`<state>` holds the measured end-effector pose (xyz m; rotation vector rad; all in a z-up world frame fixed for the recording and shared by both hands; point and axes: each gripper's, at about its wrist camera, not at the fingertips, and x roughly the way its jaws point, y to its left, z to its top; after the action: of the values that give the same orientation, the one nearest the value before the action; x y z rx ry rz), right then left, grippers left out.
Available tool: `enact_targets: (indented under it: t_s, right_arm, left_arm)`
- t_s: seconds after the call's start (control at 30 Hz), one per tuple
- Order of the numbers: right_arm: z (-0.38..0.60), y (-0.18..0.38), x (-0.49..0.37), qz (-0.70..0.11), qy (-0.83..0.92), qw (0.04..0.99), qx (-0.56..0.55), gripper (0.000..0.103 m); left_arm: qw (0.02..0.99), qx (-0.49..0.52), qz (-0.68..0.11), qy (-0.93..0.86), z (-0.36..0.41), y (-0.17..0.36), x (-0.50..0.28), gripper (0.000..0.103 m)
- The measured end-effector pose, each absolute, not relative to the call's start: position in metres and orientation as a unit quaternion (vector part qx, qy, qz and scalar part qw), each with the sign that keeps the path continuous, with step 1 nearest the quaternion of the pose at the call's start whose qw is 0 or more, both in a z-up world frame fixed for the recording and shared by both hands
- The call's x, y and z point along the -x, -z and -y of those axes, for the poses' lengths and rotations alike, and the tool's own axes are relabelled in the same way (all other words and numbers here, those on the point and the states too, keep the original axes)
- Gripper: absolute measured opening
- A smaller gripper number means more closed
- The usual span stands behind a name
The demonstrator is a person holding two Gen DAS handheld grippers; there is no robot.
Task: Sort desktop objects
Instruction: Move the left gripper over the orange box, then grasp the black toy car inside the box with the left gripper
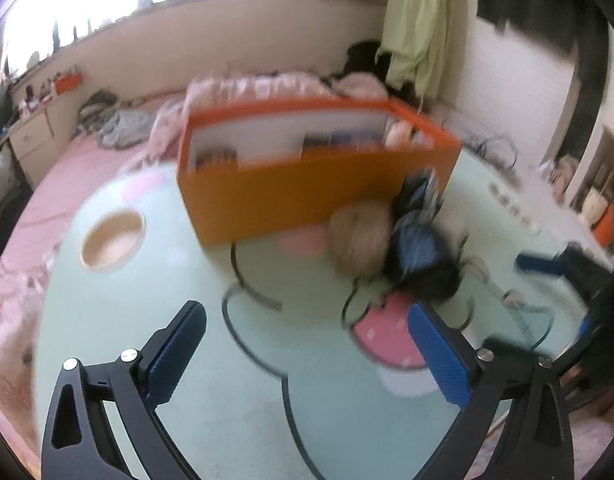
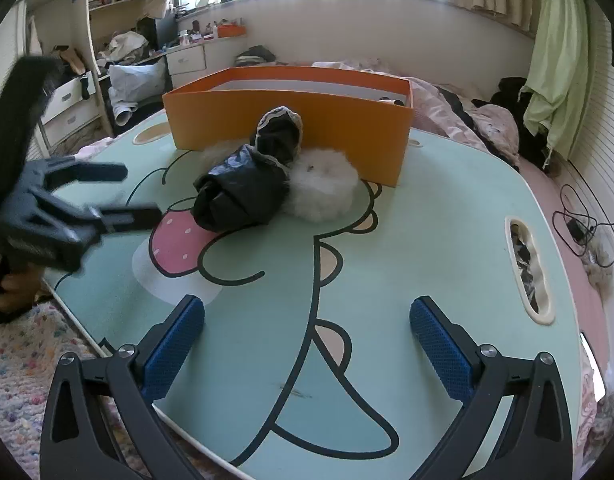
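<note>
An orange box [image 2: 291, 120] stands at the far side of the mint cartoon-print table [image 2: 427, 240]; it also shows in the blurred left wrist view [image 1: 299, 196], with things inside. In front of it lie a black crumpled bundle [image 2: 239, 194], a dark lace-edged piece [image 2: 279, 136] and a white fluffy ball [image 2: 323, 188]. In the left wrist view the ball [image 1: 361, 240] and the dark bundle [image 1: 421, 256] lie by the box. My left gripper [image 1: 307, 344] is open and empty; it shows in the right wrist view [image 2: 123, 192] left of the bundle. My right gripper [image 2: 307, 340] is open and empty over the near table.
A round hole [image 1: 113, 240] is at the table's far left, an oval slot [image 2: 529, 268] at its right. A bed with clothes lies behind the box. A cable [image 2: 583, 224] lies on the pink floor at right. Drawers and shelves stand far left.
</note>
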<state>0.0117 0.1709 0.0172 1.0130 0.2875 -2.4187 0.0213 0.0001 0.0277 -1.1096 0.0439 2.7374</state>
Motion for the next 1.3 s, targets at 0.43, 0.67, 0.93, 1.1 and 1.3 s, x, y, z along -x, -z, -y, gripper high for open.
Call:
enact_targets:
  t_s: [0.43,0.67,0.93,1.1,1.3]
  right_arm:
    - [-0.171,-0.017,-0.012,-0.105,0.888,0.25,-0.371,0.102]
    - [-0.172,-0.017,-0.012,-0.102,0.89,0.246,-0.37,0.102]
    - [-0.171,-0.017,-0.011,-0.101,0.891,0.245,-0.369,0.102]
    - [-0.171,-0.017,-0.012,-0.101,0.891,0.245,-0.369,0.102]
    - [-0.171,-0.017,-0.012,-0.101,0.891,0.245,-0.369,0.102]
  left_arm:
    - [0.123,0.463,0.004,-0.878,-0.026,-0.079,0.122,0.051]
    - [0.087,0.544,-0.051,-0.833,-0.05,-0.023,0.184,0.036]
    - [0.109,0.51,-0.049,-0.852,-0.043,-0.041,0.171,0.027]
    - [0.142,0.416,-0.029,-0.898,-0.031,-0.1,0.119,0.027]
    - [0.187,0.377,-0.008,-0.907,-0.014,-0.111,0.047,0.027]
